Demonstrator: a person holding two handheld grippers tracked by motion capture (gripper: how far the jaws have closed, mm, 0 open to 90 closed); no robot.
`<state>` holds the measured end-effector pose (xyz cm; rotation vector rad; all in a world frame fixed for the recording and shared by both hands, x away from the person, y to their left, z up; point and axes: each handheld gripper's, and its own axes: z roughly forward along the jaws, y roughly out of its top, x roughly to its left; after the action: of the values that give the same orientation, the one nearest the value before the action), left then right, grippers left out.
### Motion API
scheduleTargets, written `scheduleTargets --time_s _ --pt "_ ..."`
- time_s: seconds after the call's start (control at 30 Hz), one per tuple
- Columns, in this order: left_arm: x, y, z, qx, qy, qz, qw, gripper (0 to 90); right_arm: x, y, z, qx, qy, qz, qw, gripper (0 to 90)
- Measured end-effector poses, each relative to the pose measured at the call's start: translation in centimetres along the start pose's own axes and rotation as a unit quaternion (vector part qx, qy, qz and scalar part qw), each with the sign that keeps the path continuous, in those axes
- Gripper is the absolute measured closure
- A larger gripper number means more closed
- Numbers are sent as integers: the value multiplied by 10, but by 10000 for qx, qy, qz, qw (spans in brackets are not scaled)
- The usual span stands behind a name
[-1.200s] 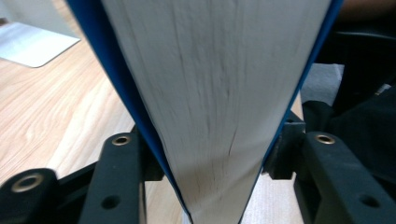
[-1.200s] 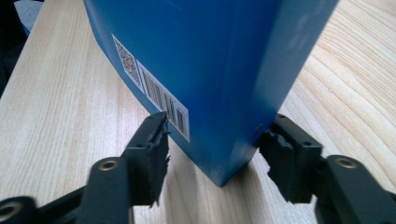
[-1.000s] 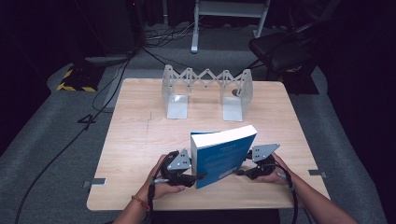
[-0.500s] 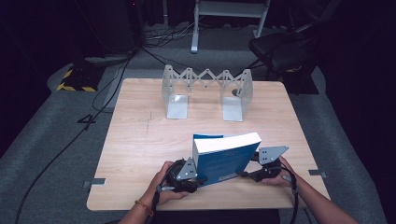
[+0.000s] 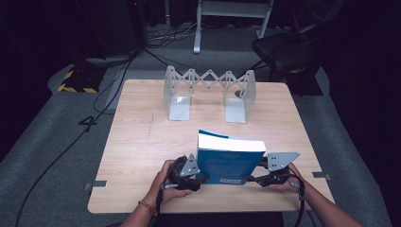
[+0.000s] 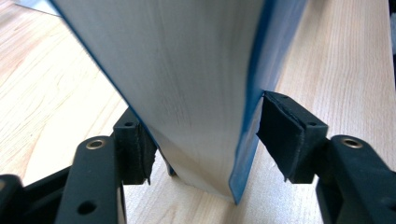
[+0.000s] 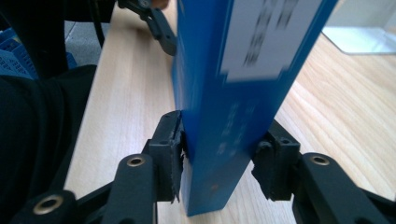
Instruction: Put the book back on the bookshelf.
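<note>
Book (image 5: 230,160) stands upright on table (image 5: 142,142); right gripper (image 5: 257,178) jaws clamp its spine, left gripper (image 5: 201,177) jaws have loosened.

The book (image 5: 229,161) is blue with a white label and cream page edges. The desk (image 5: 142,137) is light wood with thin grain lines. The bookend rack (image 5: 208,92) is shiny silver-grey. The fingers (image 7: 168,149) are black. The floor (image 5: 56,156) is grey carpet.
</note>
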<state>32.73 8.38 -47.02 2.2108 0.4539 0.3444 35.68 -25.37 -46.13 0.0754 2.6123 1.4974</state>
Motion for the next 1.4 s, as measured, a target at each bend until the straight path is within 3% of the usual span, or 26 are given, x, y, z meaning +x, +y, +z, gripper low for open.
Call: scheduleTargets --time_s 0.13,0.17,0.23,0.6,0.67,0.73,0.93,1.1,1.3,1.4 --pt "1 0 -4 -139 48 -81 9999 381 4 9 -2 -162 -51 -3 9999 578" --pt "4 0 -9 -327 87 -222 9992 381 5 12 -2 -201 -54 -6 9998 581" --pt "7 -1 -12 -416 109 -336 9985 382 8 17 -2 -246 -57 -73 9997 587" --pt "6 1 -11 -434 190 -284 9985 369 12 31 -3 -370 -264 -86 9989 581" --pt "5 2 -10 -482 214 -362 9979 368 13 35 -4 -448 -309 -56 9985 581" --pt "5 5 -9 -517 323 -321 9976 358 14 40 -6 -504 -428 -59 9978 579" --pt "8 17 2 -633 563 -283 9960 321 18 44 -12 -534 -843 -63 9950 573" --pt "13 25 12 -690 533 -299 9957 308 15 43 -20 -573 -1011 -48 9932 573" --pt "20 43 34 -682 576 -172 9959 303 8 40 -36 -581 -1333 -39 9894 577" --pt "22 51 42 -857 634 -237 9940 305 6 38 -42 -607 -1468 -28 9873 581"
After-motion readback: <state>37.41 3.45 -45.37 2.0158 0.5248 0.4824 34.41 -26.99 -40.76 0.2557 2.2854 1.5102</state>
